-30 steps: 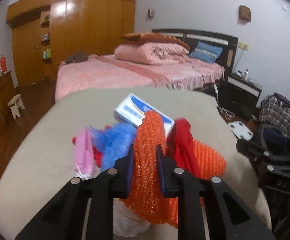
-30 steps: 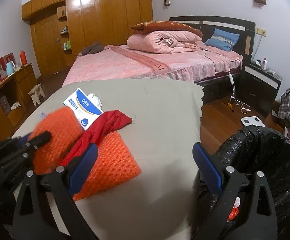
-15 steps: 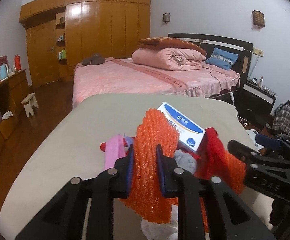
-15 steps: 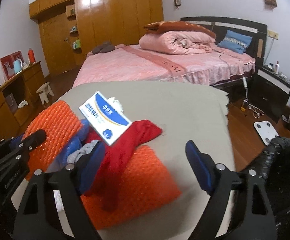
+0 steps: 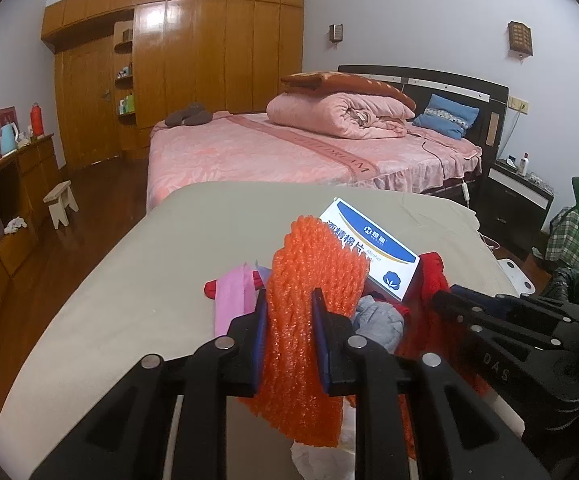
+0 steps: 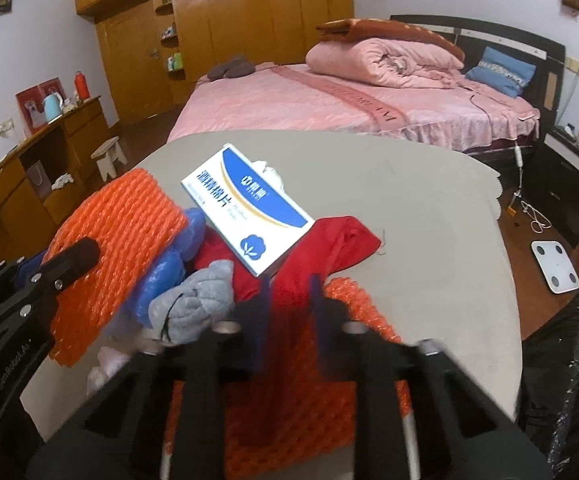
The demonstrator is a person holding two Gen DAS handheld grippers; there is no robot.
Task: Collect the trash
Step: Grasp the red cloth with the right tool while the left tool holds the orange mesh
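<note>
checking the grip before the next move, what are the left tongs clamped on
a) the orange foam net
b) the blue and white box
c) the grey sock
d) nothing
a: in the left wrist view the left tongs pinch the orange foam net between both pads, while the box lies free behind it.

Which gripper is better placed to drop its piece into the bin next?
Right. The right gripper has just closed on the red cloth, beside the black bin bag; the left gripper, holding orange foam net, sits farther away.
</note>
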